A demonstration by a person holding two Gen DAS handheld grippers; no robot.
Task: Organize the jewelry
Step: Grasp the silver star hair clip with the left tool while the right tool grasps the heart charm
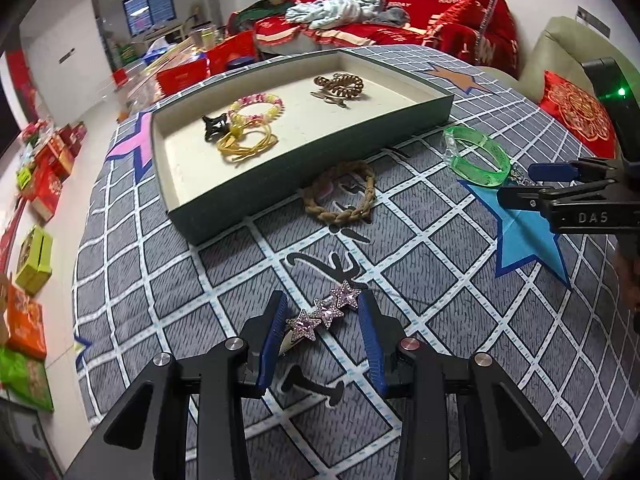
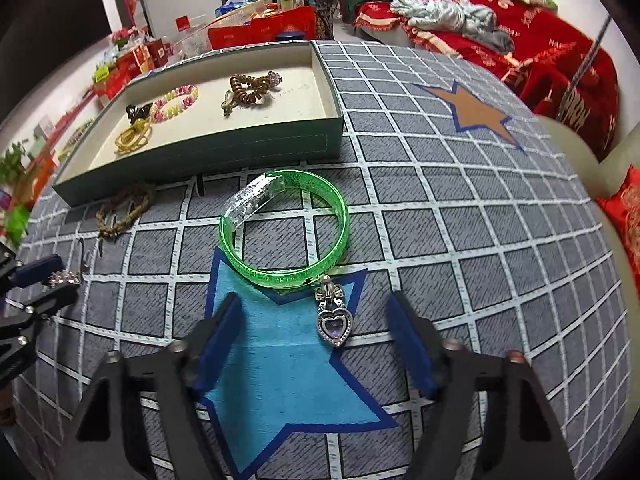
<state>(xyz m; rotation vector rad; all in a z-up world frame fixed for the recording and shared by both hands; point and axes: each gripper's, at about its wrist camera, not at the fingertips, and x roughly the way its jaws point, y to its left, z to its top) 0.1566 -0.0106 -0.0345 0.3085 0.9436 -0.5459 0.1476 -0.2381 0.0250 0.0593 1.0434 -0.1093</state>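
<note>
A star hair clip with pink stones lies on the cloth between the open fingers of my left gripper. My right gripper is open over a blue star patch, with a purple heart pendant between its fingers. A green bangle lies just beyond the pendant; it also shows in the left wrist view. A brown braided band lies beside the green tray. The tray holds a bead bracelet, yellow hair ties, a black claw clip and brown coil ties.
The table is covered by a grey grid cloth with star patches. The right gripper shows at the right edge of the left wrist view. Red bedding lies behind, and boxes stand on the floor to the left.
</note>
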